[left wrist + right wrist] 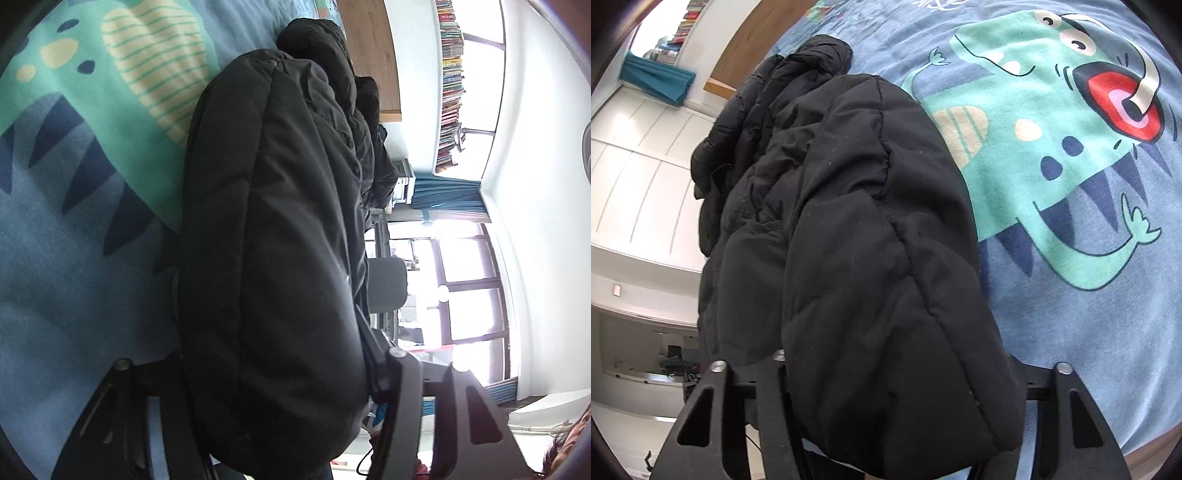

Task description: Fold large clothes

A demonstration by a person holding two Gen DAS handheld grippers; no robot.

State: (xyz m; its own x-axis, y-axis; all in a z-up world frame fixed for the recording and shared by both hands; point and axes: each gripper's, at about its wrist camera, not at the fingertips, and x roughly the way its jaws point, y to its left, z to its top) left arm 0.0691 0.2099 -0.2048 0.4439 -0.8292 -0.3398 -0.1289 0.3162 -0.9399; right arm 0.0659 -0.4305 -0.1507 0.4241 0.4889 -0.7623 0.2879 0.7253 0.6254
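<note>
A black puffer jacket point(280, 229) lies bunched on a blue bed sheet with a green monster print point(74, 155). In the left wrist view the jacket's thick folded edge fills the gap between my left gripper's fingers point(402, 384), and the jaws are clamped on it. In the right wrist view the same jacket point(857, 258) bulges up between my right gripper's fingers point(768, 406), which pinch its near edge. The fingertips of both grippers are hidden by the padding. The far part of the jacket is crumpled toward the headboard.
The sheet point(1089, 295) spreads wide beside the jacket. A wooden headboard point(373, 59) stands at the far end. Bookshelves point(450, 85), a teal curtain point(447, 195), windows and a grey chair point(388, 284) lie beyond the bed. White cupboards point(639, 170) stand on the other side.
</note>
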